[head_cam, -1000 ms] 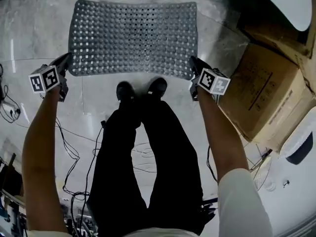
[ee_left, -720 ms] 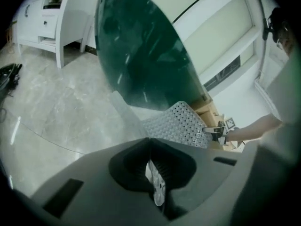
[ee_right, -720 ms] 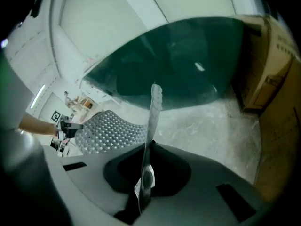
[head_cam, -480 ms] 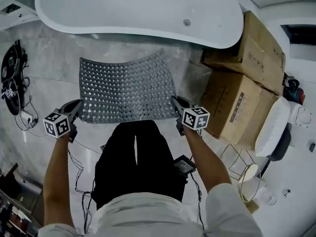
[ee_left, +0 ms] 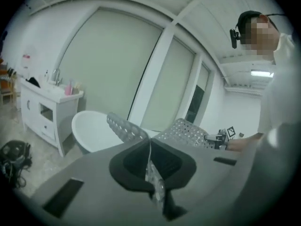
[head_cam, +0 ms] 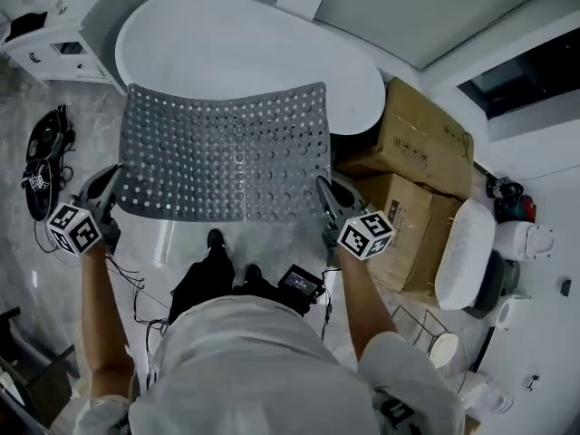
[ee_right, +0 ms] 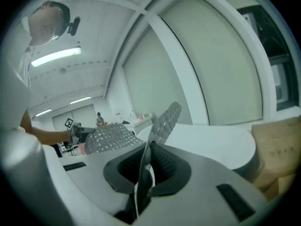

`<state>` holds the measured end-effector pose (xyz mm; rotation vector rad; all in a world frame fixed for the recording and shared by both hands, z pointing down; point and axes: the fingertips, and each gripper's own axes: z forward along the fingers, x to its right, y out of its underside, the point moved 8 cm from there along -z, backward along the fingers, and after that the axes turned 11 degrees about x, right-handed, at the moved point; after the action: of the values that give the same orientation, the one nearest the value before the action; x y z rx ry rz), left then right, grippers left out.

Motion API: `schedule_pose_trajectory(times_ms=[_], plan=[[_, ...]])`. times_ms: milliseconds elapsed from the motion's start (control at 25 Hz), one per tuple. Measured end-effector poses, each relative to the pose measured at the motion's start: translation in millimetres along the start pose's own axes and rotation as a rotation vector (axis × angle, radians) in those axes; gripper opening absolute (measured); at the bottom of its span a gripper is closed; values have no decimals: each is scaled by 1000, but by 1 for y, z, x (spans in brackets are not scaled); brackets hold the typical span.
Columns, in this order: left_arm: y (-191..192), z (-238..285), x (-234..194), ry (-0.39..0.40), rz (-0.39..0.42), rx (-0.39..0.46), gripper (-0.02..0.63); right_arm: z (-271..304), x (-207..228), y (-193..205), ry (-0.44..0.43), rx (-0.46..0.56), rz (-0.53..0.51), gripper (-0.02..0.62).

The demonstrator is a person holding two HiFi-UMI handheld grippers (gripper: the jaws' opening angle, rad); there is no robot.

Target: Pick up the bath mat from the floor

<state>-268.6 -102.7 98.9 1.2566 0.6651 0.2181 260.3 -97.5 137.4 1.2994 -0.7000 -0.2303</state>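
Observation:
The bath mat (head_cam: 227, 152), grey and full of round holes, hangs stretched in the air between my two grippers, clear of the floor and in front of the white bathtub (head_cam: 245, 53). My left gripper (head_cam: 111, 178) is shut on the mat's near left corner. My right gripper (head_cam: 324, 188) is shut on its near right corner. In the left gripper view the mat's edge (ee_left: 153, 175) is pinched between the closed jaws and the sheet (ee_left: 183, 131) curves off to the right. In the right gripper view the mat (ee_right: 162, 121) rises from the closed jaws and sags leftward.
Cardboard boxes (head_cam: 408, 170) are stacked to the right of the tub. A white cabinet (head_cam: 54, 25) stands at the far left, with a coil of black cable (head_cam: 41, 161) on the marble floor below it. My feet (head_cam: 227, 256) stand under the mat. A toilet (head_cam: 471, 261) is at right.
The mat has gone from lying flat on the floor to hanging raised between both grippers. The person has stood up, and the tub and boxes have come into view.

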Motion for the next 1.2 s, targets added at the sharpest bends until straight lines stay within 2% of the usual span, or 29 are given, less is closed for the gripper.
schedule_pose_trajectory(times_ms=[120, 280, 360, 440, 560, 640, 800, 1000, 1200], plan=[[-47, -6, 61, 40, 83, 100, 12, -23, -26, -56, -59, 97, -102, 35], [-99, -21, 124, 97, 137, 224, 12, -53, -63, -124, -114, 244, -190, 35], [-115, -29, 151, 131, 134, 267, 12, -73, -79, -147, -130, 300, -195, 35], [-124, -38, 177, 178, 95, 307, 12, -97, -90, -160, -146, 339, -175, 35], [-126, -49, 208, 248, 4, 379, 11, -134, -93, -166, -161, 390, -138, 35], [-126, -58, 230, 283, -7, 407, 11, -157, -96, -162, -141, 403, -145, 35], [-119, -87, 254, 310, 41, 371, 12, -198, -115, -146, -92, 402, -182, 35], [-107, -123, 266, 330, 122, 324, 12, -228, -162, -130, -53, 391, -240, 35], [-94, -171, 264, 357, 138, 326, 12, -248, -219, -113, -16, 391, -270, 35]])
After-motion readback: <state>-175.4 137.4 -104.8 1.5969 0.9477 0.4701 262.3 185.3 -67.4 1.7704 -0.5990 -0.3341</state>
